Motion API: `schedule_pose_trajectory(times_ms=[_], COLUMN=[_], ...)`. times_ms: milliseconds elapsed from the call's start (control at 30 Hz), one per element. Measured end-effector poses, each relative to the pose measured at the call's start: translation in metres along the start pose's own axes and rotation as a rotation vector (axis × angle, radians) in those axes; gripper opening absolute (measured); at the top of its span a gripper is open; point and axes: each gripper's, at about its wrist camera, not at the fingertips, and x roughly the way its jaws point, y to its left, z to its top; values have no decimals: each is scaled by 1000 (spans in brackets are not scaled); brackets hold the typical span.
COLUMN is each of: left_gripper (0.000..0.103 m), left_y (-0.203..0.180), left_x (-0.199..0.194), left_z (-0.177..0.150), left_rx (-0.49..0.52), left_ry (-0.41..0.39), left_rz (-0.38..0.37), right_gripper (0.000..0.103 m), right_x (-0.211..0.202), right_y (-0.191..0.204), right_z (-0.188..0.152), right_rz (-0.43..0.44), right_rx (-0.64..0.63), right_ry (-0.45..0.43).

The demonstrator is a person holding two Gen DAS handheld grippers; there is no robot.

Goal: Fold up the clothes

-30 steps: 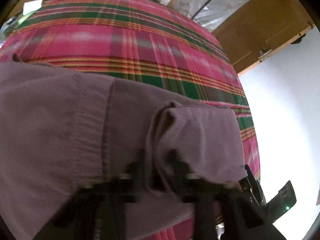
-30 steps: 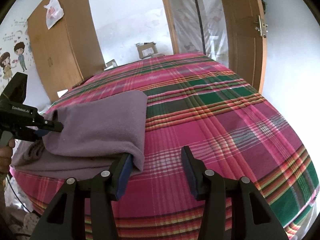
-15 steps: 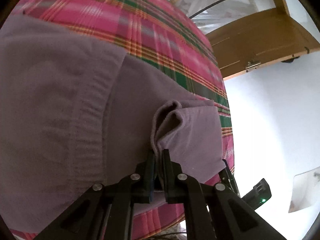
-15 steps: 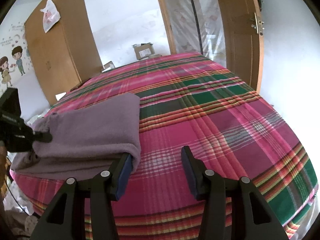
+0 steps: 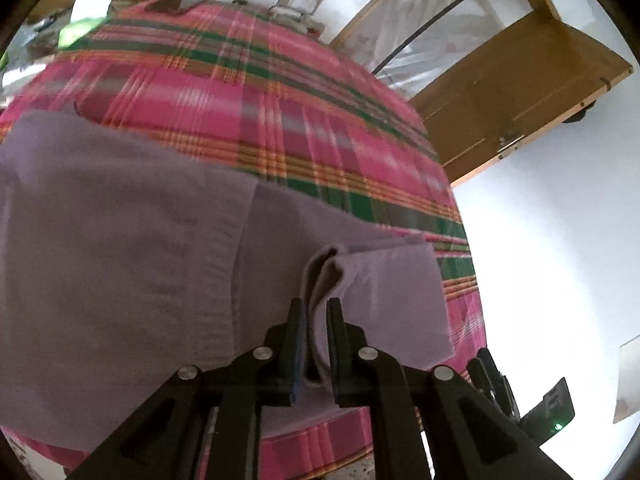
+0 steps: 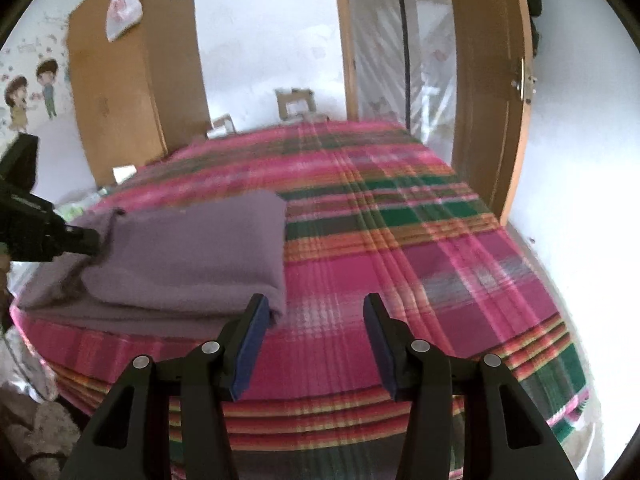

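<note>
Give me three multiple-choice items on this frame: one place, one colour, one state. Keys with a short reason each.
1. Where does the purple garment lie on the plaid bedspread?
A. at the near left corner, seen from the right wrist
B. at the far end by the boxes
C. on the floor beside the bed

2. What colour are the pads on the right gripper?
A. red
B. blue
C. white

3. What is between the fingers of the left gripper?
A. nothing
B. a fold of the purple garment
C. the edge of the bedspread

Key: 1 A, it covers the near left corner of the bed. 2 B, both inner faces show blue. 3 B, a bunched fold runs between the fingers, whose jaws are opening.
</note>
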Motion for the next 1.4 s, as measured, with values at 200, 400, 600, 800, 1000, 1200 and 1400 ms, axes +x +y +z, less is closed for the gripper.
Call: schedule_pose_trajectory(times_ms=[200, 400, 600, 800, 1000, 1200, 1400], left_gripper=[11, 11, 11, 11, 11, 11, 11], left_y=[-28, -45, -26, -15, -3, -3, -1], left_x=[9, 35, 50, 51, 61, 61, 58], left_z=[5, 9, 19, 26, 28, 29, 31], left_rx=[98, 179, 116, 96, 43, 47, 36], left_ry=[19, 85, 89, 82, 116, 118, 119], left_rz=[-41, -18, 14, 4, -41, -42, -62], right_gripper=[43, 22, 18, 18, 18, 18, 18], right_x=[4, 40, 62, 74, 71, 67, 72], right_y=[38, 91, 124, 138, 136, 140, 147], right_z=[10, 11, 11, 4, 1, 6, 0], right_rz=[147, 333, 424, 449, 440, 456, 422], right_rx=[-69, -152, -193, -233, -241, -228, -255], right_ry=[-50, 52, 88, 136, 158, 124, 153])
